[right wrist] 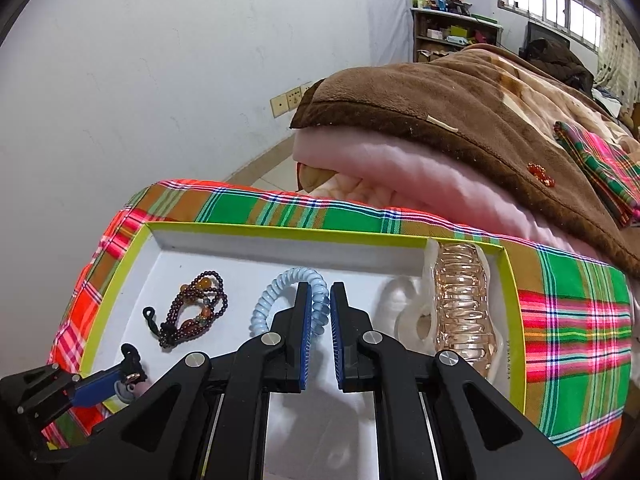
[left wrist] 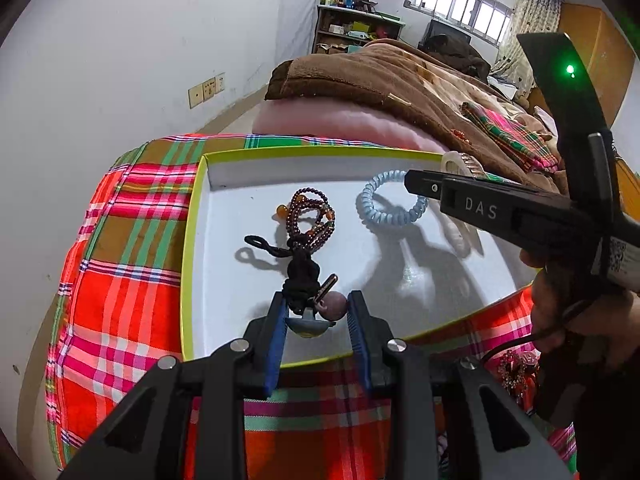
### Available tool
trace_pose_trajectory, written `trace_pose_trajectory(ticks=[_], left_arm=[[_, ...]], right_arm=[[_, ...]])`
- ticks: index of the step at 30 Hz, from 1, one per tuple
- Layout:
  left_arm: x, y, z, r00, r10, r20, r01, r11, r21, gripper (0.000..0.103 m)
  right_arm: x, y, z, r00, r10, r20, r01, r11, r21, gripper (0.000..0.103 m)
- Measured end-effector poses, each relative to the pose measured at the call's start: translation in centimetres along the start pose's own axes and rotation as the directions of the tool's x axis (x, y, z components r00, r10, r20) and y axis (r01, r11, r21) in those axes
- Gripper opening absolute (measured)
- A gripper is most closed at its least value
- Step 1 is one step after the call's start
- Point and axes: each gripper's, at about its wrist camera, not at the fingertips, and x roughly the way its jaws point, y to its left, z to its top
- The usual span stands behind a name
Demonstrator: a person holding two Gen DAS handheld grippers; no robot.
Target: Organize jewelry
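Observation:
A white tray with a lime rim (left wrist: 192, 216) (right wrist: 120, 280) lies on a plaid cloth. In it lie a dark red bead bracelet (left wrist: 312, 216) (right wrist: 196, 308), a light blue spiral hair tie (left wrist: 390, 208) (right wrist: 280, 296), a white bangle (right wrist: 408, 312) and a clear amber ribbed bangle (right wrist: 460, 304). My left gripper (left wrist: 318, 310) is open around a black-cord pendant with a mauve bead (left wrist: 332, 306) and a blue-grey piece (left wrist: 310, 322), at the tray's near edge. My right gripper (right wrist: 319, 312) hovers over the hair tie, jaws a narrow gap apart, empty.
A folded pink quilt (right wrist: 400, 168) and brown blanket (right wrist: 460, 100) rise just behind the tray. A red bead trinket (right wrist: 540, 174) lies on the blanket. More jewelry (left wrist: 516, 368) lies on the cloth right of the tray. White wall to the left.

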Motion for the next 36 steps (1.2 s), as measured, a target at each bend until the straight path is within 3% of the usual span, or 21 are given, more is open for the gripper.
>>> trace_pose_trajectory(ticks=[18, 36], left_arm=[[0.31, 0.22, 0.04, 1.0, -0.008, -0.007, 0.007, 1.0, -0.015, 0.032], [0.29, 0.53, 0.1, 1.0, -0.001, -0.009, 0.001, 1.0, -0.026, 0.043]], right_arm=[[0.61, -0.11, -0.19, 1.0, 0.002, -0.023, -0.002, 1.0, 0.008, 0.01], [0.58, 0.12, -0.07, 1.0, -0.014, -0.027, 0.014, 1.0, 0.008, 0.015]])
